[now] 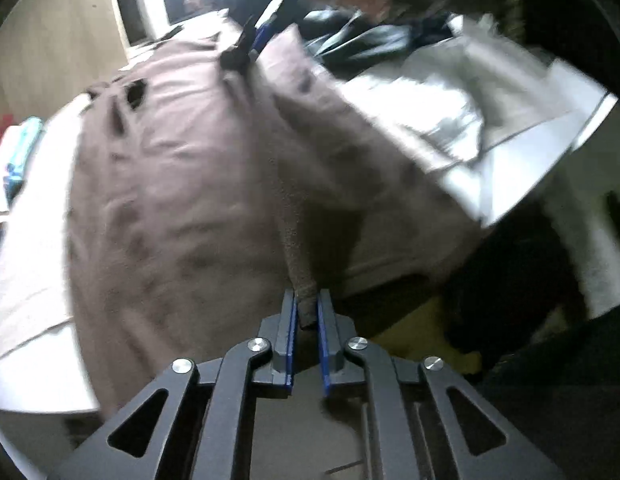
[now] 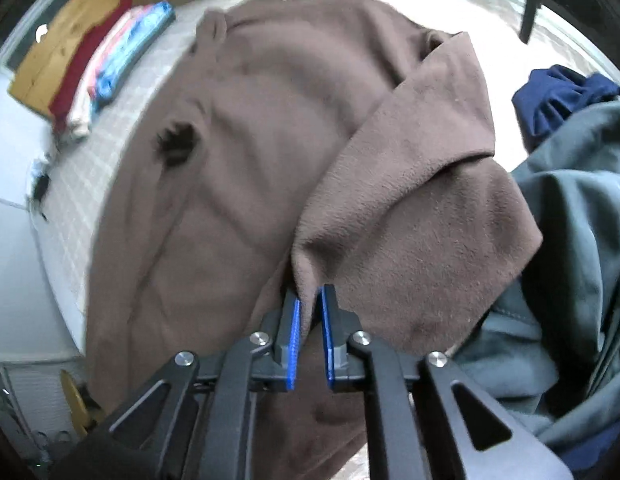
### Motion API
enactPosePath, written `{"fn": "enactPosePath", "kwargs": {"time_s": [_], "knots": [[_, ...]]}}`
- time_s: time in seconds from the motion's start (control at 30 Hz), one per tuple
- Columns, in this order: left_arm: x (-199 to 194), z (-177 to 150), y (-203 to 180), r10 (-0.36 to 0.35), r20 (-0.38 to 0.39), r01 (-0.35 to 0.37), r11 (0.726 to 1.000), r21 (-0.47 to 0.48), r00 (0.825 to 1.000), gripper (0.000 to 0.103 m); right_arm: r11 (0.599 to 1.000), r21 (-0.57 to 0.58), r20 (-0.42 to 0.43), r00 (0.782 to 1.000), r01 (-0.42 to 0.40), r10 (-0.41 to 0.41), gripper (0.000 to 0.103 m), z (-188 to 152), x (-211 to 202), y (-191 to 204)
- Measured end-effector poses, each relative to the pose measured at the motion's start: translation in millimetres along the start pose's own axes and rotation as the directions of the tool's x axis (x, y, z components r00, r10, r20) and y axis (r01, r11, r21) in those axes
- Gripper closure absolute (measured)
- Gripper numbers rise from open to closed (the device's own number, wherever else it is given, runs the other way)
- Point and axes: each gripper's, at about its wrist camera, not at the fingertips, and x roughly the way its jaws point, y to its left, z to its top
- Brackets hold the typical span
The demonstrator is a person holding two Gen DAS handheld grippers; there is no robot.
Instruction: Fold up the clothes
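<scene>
While the brown fleece garment [image 2: 246, 184] lies spread across the pale checked bed cover [image 2: 110, 128], both tools have a grip on it. The left gripper [image 1: 307, 312] is clamped on a narrow ribbed edge of the fabric, pulled taut between its blue pads. The right gripper [image 2: 310, 312] pinches a fold of the same brown fleece, part of the garment doubled over toward the camera. In the left wrist view, the right gripper [image 1: 246, 46] shows at the far side of the garment, biting the cloth there.

A dark patch [image 2: 176, 142] sits on the front of the fleece. The bed surface is light, quilted in small squares. At the bed's far left corner rests a stack of folded clothes [image 2: 102, 64]: red, white and blue-striped pieces, just beside a wooden board [image 2: 66, 40]. To the right of the fleece, a heap of unfolded clothing waits: a grey-green garment [image 2: 569, 248] with a navy one [image 2: 557, 96] behind it, both touching the bed. A white-framed window [image 1: 130, 4] shows on the far wall in the left view, much of that picture blurred. No bins or baskets can be made out.
</scene>
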Motion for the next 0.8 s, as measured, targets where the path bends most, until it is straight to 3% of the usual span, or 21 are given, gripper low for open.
{"fn": "enactPosePath", "kwargs": {"time_s": [0.1, 0.17, 0.27, 0.33, 0.43, 0.53, 0.57, 0.63, 0.73, 0.8], "knots": [[-19.5, 0.1, 11.4, 0.034, 0.042, -0.033, 0.999, -0.033, 0.999, 0.074, 0.999, 0.020, 0.127, 0.991, -0.039, 0.036, 0.070, -16.7, -44.4, -16.8], [-32.8, 9.8, 8.1, -0.003, 0.082, 0.006, 1.000, -0.030, 0.997, 0.071, 0.998, 0.061, 0.161, 0.987, -0.029, 0.019, 0.070, -21.4, -56.7, -29.7], [-31.9, 27.0, -15.2, -0.089, 0.114, 0.084, 0.995, 0.050, 0.989, 0.045, 0.991, 0.131, 0.125, 0.992, -0.002, -0.015, 0.070, -19.7, -51.9, -51.9], [-16.8, 38.3, -39.4, -0.146, 0.093, 0.134, 0.983, 0.127, 0.985, 0.043, 0.989, 0.151, 0.101, 0.995, -0.011, -0.005, 0.070, -14.5, -44.9, -59.7], [13.7, 44.3, -63.1, -0.152, 0.027, 0.144, 0.969, 0.200, 0.988, 0.043, 0.987, 0.157, 0.071, 0.997, 0.027, -0.039, 0.070, -6.7, -32.4, -63.7], [39.2, 43.5, -67.2, -0.125, -0.009, 0.124, 0.966, 0.227, 0.992, 0.053, 0.983, 0.173, 0.057, 0.996, 0.054, -0.064, 0.070, -3.9, -22.5, -71.5], [37.6, 44.4, -62.3, -0.152, 0.008, 0.147, 0.966, 0.211, 0.988, 0.077, 0.984, 0.172, 0.057, 0.996, 0.055, -0.065, 0.071, -3.4, -19.2, -73.8], [36.6, 48.4, -50.4, -0.170, -0.011, 0.169, 0.972, 0.165, 0.985, 0.093, 0.986, 0.153, 0.046, 0.996, 0.072, -0.080, 0.099, -3.4, -20.7, -74.5], [15.6, 56.4, -41.7, -0.246, 0.014, 0.243, 0.962, 0.127, 0.969, 0.096, 0.988, 0.117, 0.026, 0.994, 0.104, -0.107, 0.099, -3.8, -25.8, -74.1], [10.0, 55.6, -47.5, -0.283, 0.027, 0.276, 0.950, 0.142, 0.959, 0.091, 0.988, 0.092, 0.013, 0.992, 0.124, -0.126, 0.099, -4.0, -29.2, -73.9]]}}
